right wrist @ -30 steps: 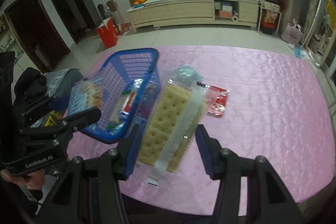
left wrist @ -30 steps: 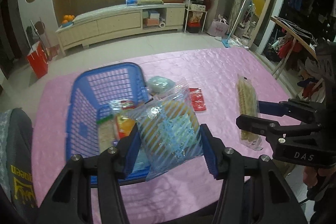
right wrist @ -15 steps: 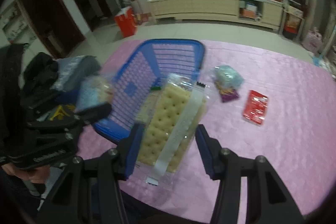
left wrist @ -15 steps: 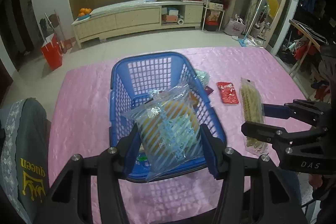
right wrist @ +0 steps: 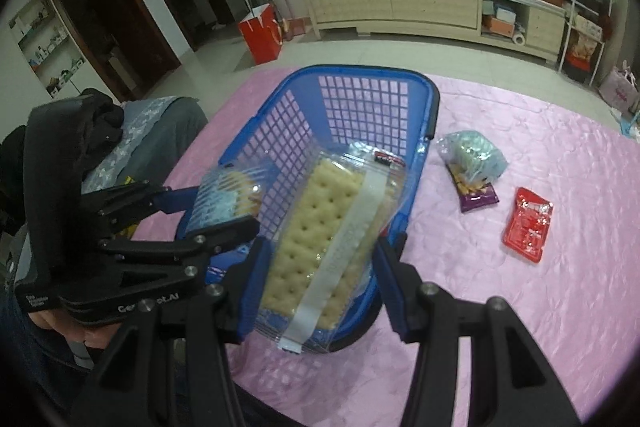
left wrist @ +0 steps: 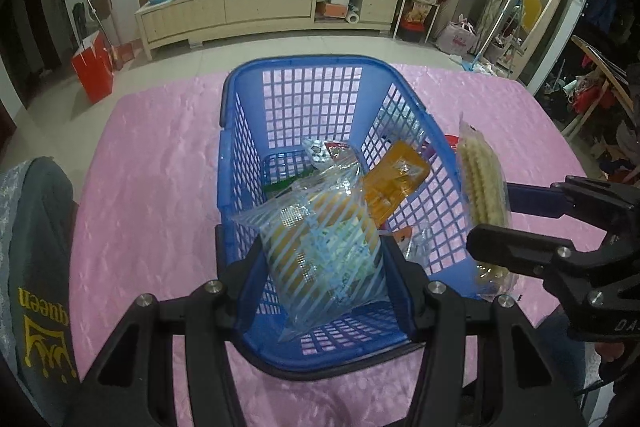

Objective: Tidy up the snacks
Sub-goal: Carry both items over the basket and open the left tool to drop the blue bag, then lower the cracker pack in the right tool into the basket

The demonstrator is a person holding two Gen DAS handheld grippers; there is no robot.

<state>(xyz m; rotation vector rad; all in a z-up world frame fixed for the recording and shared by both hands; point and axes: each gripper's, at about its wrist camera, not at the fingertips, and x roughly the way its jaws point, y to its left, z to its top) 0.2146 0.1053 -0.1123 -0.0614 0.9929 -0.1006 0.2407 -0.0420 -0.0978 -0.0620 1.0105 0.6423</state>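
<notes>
Blue plastic lattice basket [left wrist: 312,99] fills the centre of both views on the pink quilted tablecloth [left wrist: 160,155], a few packets already inside. The left gripper [left wrist: 322,259] clamps a clear blue-striped snack bag [left wrist: 320,251] above the basket's near end. The right gripper [right wrist: 320,267] grasps a clear pack of pale crackers [right wrist: 320,227] over the basket's near right rim, while a red packet [right wrist: 528,223] and a green-and-purple bag [right wrist: 472,163] lie on the cloth at right.
</notes>
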